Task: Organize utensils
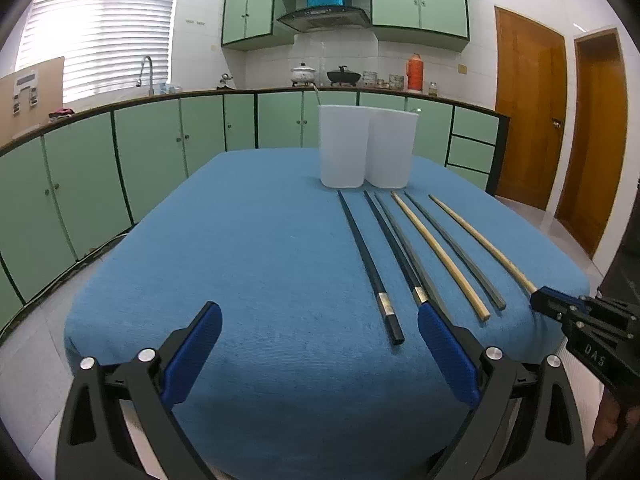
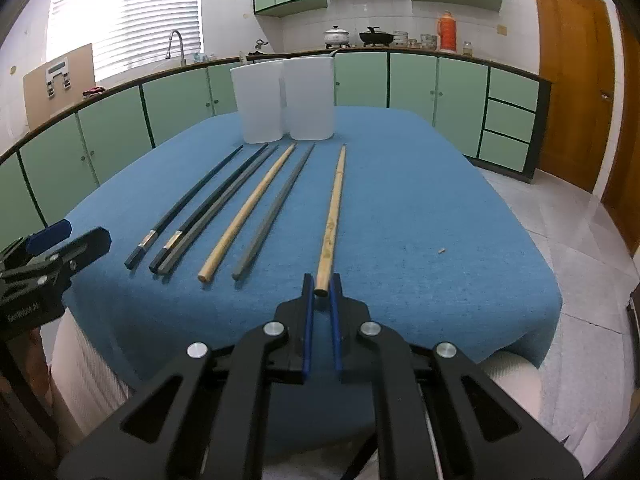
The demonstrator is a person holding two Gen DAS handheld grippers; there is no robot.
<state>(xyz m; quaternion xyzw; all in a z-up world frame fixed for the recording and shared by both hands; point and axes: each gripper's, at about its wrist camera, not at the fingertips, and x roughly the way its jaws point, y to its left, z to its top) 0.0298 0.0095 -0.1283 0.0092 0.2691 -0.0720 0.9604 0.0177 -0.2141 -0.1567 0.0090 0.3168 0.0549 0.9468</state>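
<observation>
Six chopsticks lie side by side on a blue-covered tabletop (image 2: pixel 420 208), tips toward two white containers (image 2: pixel 284 100) standing together at its far end. The right tool (image 2: pixel 322 286) is pressed together on the near end of the rightmost wooden chopstick (image 2: pixel 334 216), which rests apart from the other five. The left tool (image 1: pixel 320 344) hangs over the near edge, fingers spread wide and holding nothing.

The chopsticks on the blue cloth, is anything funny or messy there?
Mostly tidy. Two dark chopsticks lie pressed together, not spaced like the rest. A tiny pale crumb sits alone on the blue cloth. The right gripper is shut on the wooden chopstick farthest right.
</observation>
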